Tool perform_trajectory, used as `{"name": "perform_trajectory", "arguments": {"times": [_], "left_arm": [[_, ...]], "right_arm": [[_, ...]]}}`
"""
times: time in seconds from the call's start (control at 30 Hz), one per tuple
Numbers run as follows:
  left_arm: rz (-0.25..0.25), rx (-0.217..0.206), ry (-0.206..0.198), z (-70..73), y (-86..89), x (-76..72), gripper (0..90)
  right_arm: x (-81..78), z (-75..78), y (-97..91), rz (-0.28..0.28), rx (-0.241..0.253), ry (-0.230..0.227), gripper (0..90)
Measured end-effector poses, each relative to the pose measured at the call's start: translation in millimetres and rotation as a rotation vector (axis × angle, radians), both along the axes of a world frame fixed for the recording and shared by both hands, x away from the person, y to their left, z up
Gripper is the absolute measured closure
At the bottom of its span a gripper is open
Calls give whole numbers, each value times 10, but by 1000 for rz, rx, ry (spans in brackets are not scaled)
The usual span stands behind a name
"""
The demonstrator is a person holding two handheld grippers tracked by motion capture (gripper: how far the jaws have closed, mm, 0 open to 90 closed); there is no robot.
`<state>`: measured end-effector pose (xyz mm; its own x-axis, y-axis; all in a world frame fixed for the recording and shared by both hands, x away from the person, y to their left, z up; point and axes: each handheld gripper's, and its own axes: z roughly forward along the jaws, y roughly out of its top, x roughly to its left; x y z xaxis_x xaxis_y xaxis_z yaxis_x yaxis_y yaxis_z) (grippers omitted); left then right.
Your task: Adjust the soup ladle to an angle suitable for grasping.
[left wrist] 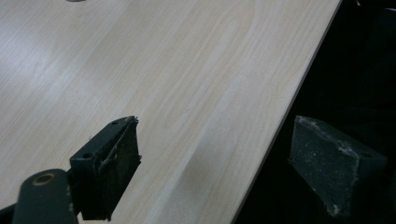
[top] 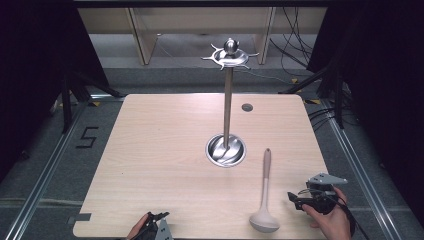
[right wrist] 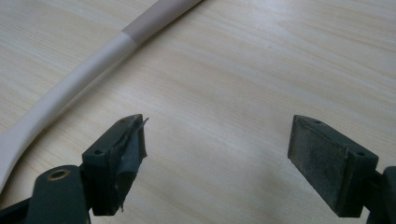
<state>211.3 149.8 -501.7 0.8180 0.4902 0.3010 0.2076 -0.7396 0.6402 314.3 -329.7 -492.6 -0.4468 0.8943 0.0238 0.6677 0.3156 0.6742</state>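
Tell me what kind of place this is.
Probably a lab or recording rig, not a kitchen: a bare wooden table ringed by black curtains, loose cables on the floor, and a taped number 5.

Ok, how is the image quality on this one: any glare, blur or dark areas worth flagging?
High view: the table is evenly lit, its surroundings go near black, and the steel stand base glints. Left gripper view: soft, with pale sheen on the wood at upper left and darkness past the table edge. Right gripper view: the ladle handle is slightly soft, with mild glare top right and faint shadow beneath the open right tool.
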Motion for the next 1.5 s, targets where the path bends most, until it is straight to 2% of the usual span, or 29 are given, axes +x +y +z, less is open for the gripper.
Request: {"name": "perform_trajectory", "arguments": {"times": [0.07,0.1,0.13,0.17,0.3,0.33,0.37,0.4,0.47,0.53,0.63,0.7,0.73,0.77,0.8,0.9,0.93,0.97,1.0,1.07,1.1,1.2,1.23,1.27,1.3,1.33,1.37,1.43,1.5], "left_arm": [[0,-2,-2,0,0,0,150],[0,-2,-2,1,-1,1,150],[0,-2,-2,1,-1,1,150],[0,-2,-1,0,-1,2,150],[3,-2,3,1,2,4,150],[2,-7,1,-2,2,6,150],[5,-8,0,-2,2,8,150],[11,-8,-6,-7,0,9,150],[11,-4,-5,-4,2,10,149],[12,-5,-4,-6,2,11,150],[12,-5,-5,-2,6,14,150],[14,-10,2,-3,8,19,149],[12,-11,2,-2,12,21,150],[13,-9,3,-2,12,22,150],[18,-9,-3,-4,11,18,150],[23,-11,-8,-6,10,18,150],[21,-3,-8,-8,12,23,150],[21,-3,-8,-8,12,23,150],[18,-8,-6,-5,12,17,150],[15,-7,-3,1,14,17,150],[16,-9,-12,3,13,15,150],[16,-10,-12,2,10,15,150],[14,-10,-6,3,11,16,150],[8,-6,-2,5,12,13,150],[8,-6,-2,5,12,13,150],[8,-5,-2,7,12,13,150],[9,-9,-6,7,14,14,150],[17,-12,-12,3,12,15,150],[17,-9,-12,2,13,15,150]], "right_arm": [[5,7,-2,5,7,-1,205],[8,33,14,-8,3,16,215],[23,30,11,11,2,2,216],[4,49,34,-22,13,28,217],[22,59,52,4,17,25,245],[18,77,54,8,5,49,275],[24,78,54,44,2,33,309],[38,82,56,61,-16,-9,312],[56,113,99,87,-25,-38,348],[57,145,131,102,12,-6,359],[78,166,151,117,18,-15,384],[85,200,182,120,33,7,413],[84,218,207,117,39,30,426],[63,250,259,95,42,77,436],[136,248,326,163,5,57,451],[167,250,419,181,7,55,459],[182,310,513,184,1,99,477],[182,310,513,184,1,99,477],[218,338,576,207,-32,126,480],[245,341,643,208,-26,149,486],[271,336,655,222,-44,145,479],[289,346,711,194,-22,167,460],[310,339,740,188,-31,166,452],[349,325,791,189,-33,202,444],[349,325,791,189,-33,202,444],[355,327,813,176,-26,236,441],[391,307,819,183,-35,223,434],[436,298,855,153,-34,274,422],[496,270,860,159,-60,282,420]]}}
